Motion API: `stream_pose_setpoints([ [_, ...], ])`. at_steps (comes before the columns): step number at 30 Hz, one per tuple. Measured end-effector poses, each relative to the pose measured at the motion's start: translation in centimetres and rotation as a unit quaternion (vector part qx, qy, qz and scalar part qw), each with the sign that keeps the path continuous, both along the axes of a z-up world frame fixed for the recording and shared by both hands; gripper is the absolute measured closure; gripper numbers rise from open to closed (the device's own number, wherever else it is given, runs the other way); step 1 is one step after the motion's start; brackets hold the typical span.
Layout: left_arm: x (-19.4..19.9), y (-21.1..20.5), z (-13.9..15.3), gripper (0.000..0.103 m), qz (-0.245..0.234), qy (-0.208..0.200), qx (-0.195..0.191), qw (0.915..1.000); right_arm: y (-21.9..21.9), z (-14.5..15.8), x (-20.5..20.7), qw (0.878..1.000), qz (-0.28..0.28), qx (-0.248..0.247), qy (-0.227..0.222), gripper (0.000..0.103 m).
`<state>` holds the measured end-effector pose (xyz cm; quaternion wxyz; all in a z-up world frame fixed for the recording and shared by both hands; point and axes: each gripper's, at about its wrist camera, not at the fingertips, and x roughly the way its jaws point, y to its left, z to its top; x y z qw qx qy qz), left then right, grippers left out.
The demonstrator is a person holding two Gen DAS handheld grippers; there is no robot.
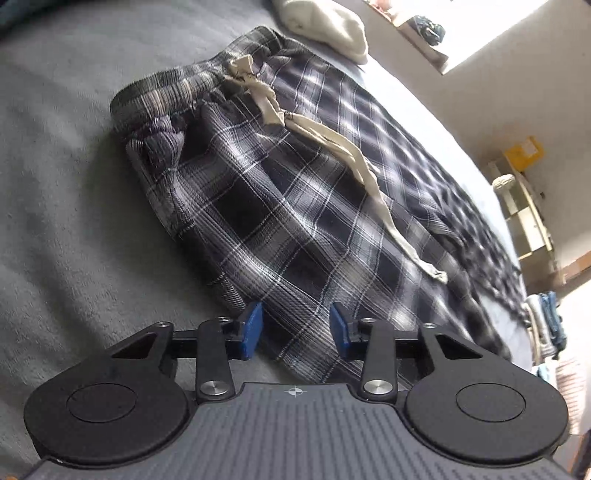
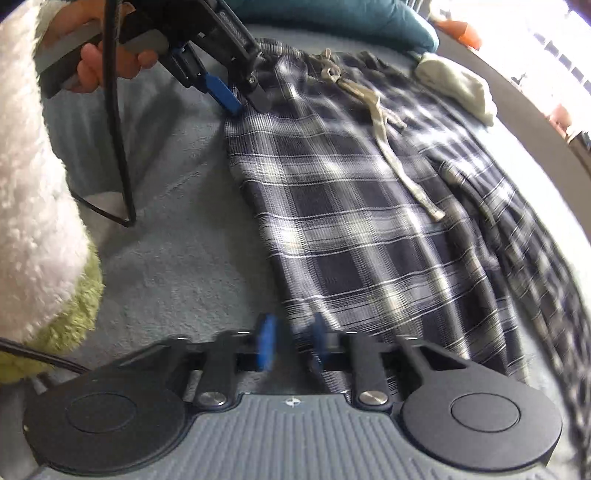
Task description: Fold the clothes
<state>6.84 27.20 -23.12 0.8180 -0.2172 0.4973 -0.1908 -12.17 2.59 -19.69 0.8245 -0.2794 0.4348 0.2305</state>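
Two tongs work over a pair of plaid pyjama trousers (image 1: 295, 206) spread flat on a grey bed (image 1: 55, 184), waistband at the far end and legs running toward the bed's edge. A cream drawstring (image 1: 354, 162) trails loosely from the waistband down across the cloth. The left tongs (image 1: 297, 330) hover at the near side edge of the trousers, blue pads well apart with plaid fabric showing between them but nothing pinched. The right tongs (image 2: 291, 345) sit further down the same edge, blurred, pads a narrower gap apart and also holding nothing that I can make out. From the right wrist view, a hand (image 2: 99, 64) grips the left tool's handle, and a fluffy white sleeve (image 2: 33, 166) fills the left side. A pale folded garment (image 1: 325, 26) lies beyond the waistband.
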Motion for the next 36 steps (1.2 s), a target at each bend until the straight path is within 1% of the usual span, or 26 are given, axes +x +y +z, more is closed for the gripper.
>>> stream_pose_setpoints([
  [1, 0.0, 0.0, 0.1, 0.074, 0.003, -0.004, 0.005, 1.0000, 0.0, 0.0, 0.0, 1.000, 0.001, -0.004, -0.008, 0.100],
  [2, -0.1, 0.0, 0.1, 0.078, 0.008, -0.008, 0.009, 0.9999, -0.1, 0.0, 0.0, 1.000, 0.001, -0.008, -0.017, 0.100],
  [3, -0.1, 0.2, 0.2, 0.088, 0.013, -0.012, 0.013, 0.9998, -0.2, 0.4, -0.1, 1.000, 0.000, -0.004, -0.024, 0.101],
  [4, -0.2, 0.4, 0.4, 0.094, 0.019, -0.014, 0.013, 0.9996, -0.5, 0.8, 0.0, 1.000, -0.002, 0.001, -0.029, 0.101],
  [6, -0.2, 1.2, 0.7, 0.098, 0.034, -0.015, 0.004, 0.9993, -1.3, 1.7, 0.4, 0.999, -0.006, 0.022, -0.025, 0.101],
  [7, -0.1, 1.8, 0.9, 0.098, 0.043, -0.014, -0.004, 0.9990, -1.8, 2.1, 0.8, 0.999, -0.009, 0.035, -0.020, 0.101],
  [9, -0.1, 2.6, 1.3, 0.099, 0.056, -0.013, -0.011, 0.9983, -3.2, 3.1, 1.4, 0.996, -0.030, 0.088, 0.009, 0.101],
  [11, 0.0, 3.1, 1.5, 0.100, 0.064, -0.015, -0.001, 0.9978, -4.3, 3.3, 2.2, 0.989, -0.048, 0.134, 0.046, 0.101],
  [14, 0.4, 3.2, 1.1, 0.100, 0.069, -0.003, 0.016, 0.9975, -4.6, 2.2, 2.9, 0.983, -0.058, 0.155, 0.083, 0.101],
  [17, 0.5, 3.3, 0.5, 0.100, 0.062, 0.015, 0.008, 0.9979, -4.8, 0.2, 3.9, 0.972, -0.083, 0.178, 0.132, 0.101],
  [20, 0.4, 3.2, 0.4, 0.097, 0.050, 0.018, 0.004, 0.9986, -5.0, -0.3, 4.3, 0.966, -0.090, 0.187, 0.151, 0.101],
  [22, 0.6, 3.1, 0.2, 0.082, 0.050, 0.021, -0.002, 0.9985, -5.0, -0.2, 4.5, 0.966, -0.089, 0.188, 0.156, 0.099],
  [24, 0.8, 3.0, 0.1, 0.078, 0.053, 0.025, -0.009, 0.9982, -4.9, -0.3, 4.3, 0.966, -0.090, 0.186, 0.155, 0.096],
  [25, 0.9, 2.9, 0.0, 0.077, 0.057, 0.027, -0.011, 0.9980, -4.8, -0.3, 4.3, 0.966, -0.088, 0.185, 0.154, 0.091],
  [28, 1.1, 2.6, -0.1, 0.075, 0.064, 0.025, -0.012, 0.9976, -4.6, -0.2, 4.2, 0.968, -0.083, 0.184, 0.152, 0.082],
  [31, 1.3, 2.2, -0.2, 0.075, 0.074, 0.022, -0.008, 0.9970, -4.4, -0.2, 4.1, 0.969, -0.078, 0.182, 0.150, 0.078],
  [33, 1.4, 2.0, -0.3, 0.076, 0.081, 0.020, -0.004, 0.9965, -4.3, -0.1, 4.1, 0.969, -0.076, 0.182, 0.149, 0.078],
  [35, 1.4, 1.6, -0.1, 0.083, 0.088, 0.014, 0.016, 0.9959, -4.3, -0.1, 4.2, 0.969, -0.077, 0.182, 0.148, 0.078],
  [36, 1.4, 1.5, 0.0, 0.094, 0.093, 0.009, 0.029, 0.9952, -4.5, -0.1, 4.2, 0.968, -0.079, 0.185, 0.149, 0.078],
])
